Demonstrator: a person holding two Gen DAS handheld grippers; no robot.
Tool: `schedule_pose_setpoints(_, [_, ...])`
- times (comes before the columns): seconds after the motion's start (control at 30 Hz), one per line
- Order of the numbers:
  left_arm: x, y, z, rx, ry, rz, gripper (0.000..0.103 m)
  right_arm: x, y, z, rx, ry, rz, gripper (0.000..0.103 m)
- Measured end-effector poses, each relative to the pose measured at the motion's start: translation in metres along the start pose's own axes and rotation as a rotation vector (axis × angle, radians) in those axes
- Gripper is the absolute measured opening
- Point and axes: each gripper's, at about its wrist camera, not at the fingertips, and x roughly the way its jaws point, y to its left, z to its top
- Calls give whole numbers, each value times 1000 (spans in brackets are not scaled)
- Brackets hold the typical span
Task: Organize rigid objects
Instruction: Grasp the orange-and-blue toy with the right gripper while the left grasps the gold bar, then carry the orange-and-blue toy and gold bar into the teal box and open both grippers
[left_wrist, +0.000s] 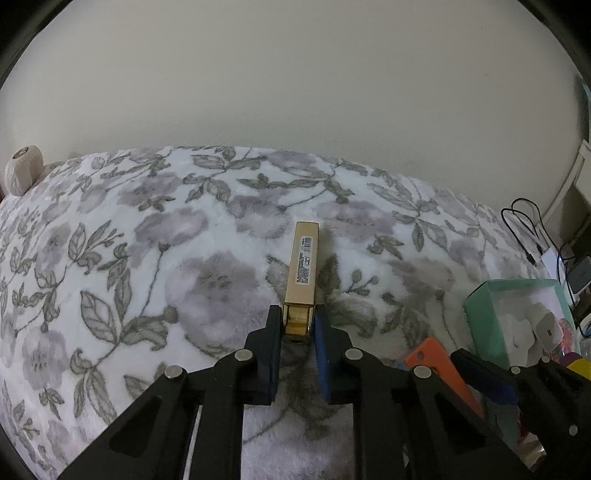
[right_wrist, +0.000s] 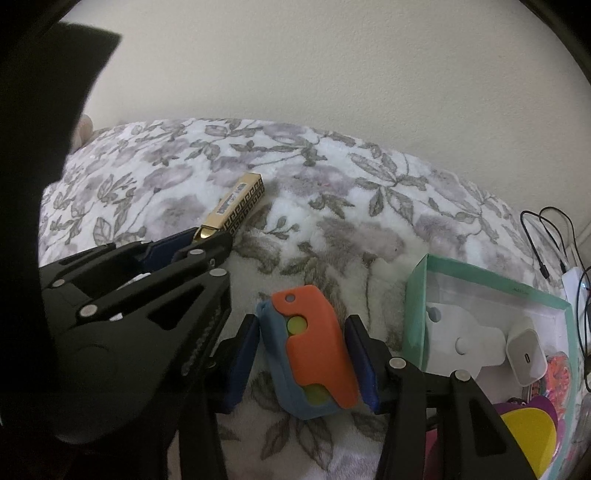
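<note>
Slim gold box lying flat on the floral blanket — orange-and-blue toy nearby, upright.

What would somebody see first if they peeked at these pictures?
Probably the gold box lying on the flowery blanket, pinched at its near end by the left gripper. Next, the bright orange and blue toy sitting between the right gripper's jaws. To the right stands a green box with a white charger inside.

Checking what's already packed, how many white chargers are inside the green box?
1: a white charger sits at the right end of the green box, beside a white insert; others may be hidden.
</note>
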Motion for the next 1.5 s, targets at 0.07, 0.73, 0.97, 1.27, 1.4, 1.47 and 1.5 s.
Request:
schedule_pose_setpoints(0.07, [-3, 4, -1, -5, -1, -12, 17, 0, 0, 0, -1, 0, -1, 50])
schedule_pose_setpoints(0.73, [-32, 55, -3, -88, 62, -42, 16, -9, 1, -5, 22, 24, 58, 47])
schedule_pose_setpoints(0.97, [-50, 65, 4, -119, 19, -54, 16, -26, -3, -12, 85, -24, 102, 47])
schedule_pose_setpoints(1.27, [-88, 59, 19, -108, -73, -64, 16, -63, -12, -17, 134, -111, 142, 47])
schedule_pose_setpoints(1.4, [-112, 51, 25, -88, -130, -64, 16, -85, -14, -19, 129, -152, 140, 47])
schedule_pose_setpoints(1.47, [-123, 47, 27, -76, -158, -60, 16, -94, -15, -21, 124, -169, 138, 47])
schedule_pose_setpoints(1.5, [-128, 45, 28, -69, -169, -61, 16, -100, -16, -22, 120, -180, 136, 47])
